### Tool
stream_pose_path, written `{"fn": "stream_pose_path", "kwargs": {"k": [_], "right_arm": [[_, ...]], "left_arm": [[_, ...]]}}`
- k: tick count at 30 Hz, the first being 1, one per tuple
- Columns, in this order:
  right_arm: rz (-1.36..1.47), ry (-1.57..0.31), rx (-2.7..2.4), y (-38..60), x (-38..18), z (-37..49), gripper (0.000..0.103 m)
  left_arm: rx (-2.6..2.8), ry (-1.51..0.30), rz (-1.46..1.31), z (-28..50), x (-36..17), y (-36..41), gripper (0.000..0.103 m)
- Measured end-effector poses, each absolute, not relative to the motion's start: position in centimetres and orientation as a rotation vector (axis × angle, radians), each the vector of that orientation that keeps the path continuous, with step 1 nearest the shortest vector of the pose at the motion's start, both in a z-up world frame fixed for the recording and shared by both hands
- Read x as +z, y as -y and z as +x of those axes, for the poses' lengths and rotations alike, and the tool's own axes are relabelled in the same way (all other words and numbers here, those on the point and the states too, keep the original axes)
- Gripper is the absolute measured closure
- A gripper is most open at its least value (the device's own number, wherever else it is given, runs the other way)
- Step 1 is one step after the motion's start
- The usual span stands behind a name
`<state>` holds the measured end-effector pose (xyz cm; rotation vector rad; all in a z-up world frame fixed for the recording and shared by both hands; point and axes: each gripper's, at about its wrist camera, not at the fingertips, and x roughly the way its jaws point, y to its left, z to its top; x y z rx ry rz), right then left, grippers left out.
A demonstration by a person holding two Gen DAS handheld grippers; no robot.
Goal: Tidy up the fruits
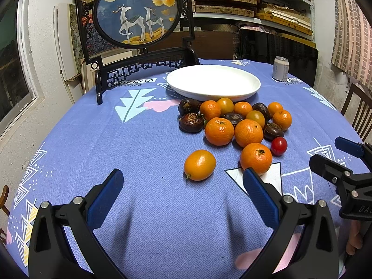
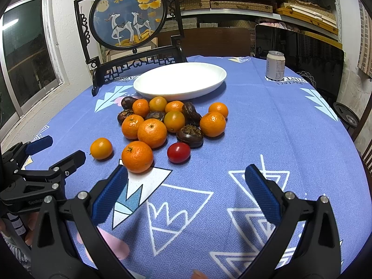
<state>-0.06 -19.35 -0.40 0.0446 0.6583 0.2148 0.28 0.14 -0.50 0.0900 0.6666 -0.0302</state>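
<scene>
Both my claws, left and right, gape empty; nudging the pile (round, loose) could scatter fruit off the table.

A blue-violet tablecloth is showing white and pale-blue triangle outlines, pink blotches and a fine herringbone weave, and a plain white plate is sitting bare on it. The fruit pile is mixing bright orange mandarins, yellow-orange round fruits, glossy dark-brown ones and one shiny red tomato. Both grippers, the left gripper and the right gripper, are wearing black frames with ribbed blue pads, while a white can is carrying grey print and a black-framed round screen is displaying white deer, a pale moon and yellow leaves on blue.
</scene>
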Motion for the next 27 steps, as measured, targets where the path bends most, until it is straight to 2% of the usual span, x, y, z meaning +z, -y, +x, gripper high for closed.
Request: {"fn": "stream_pose_path", "kwargs": {"k": [27], "right_arm": [[0.045, -0.659, 0.214, 19.23, -0.43, -0.09, 0.002]], "left_arm": [[-0.032, -0.67, 0.092, 0.28, -0.62, 0.04, 0.001]]}}
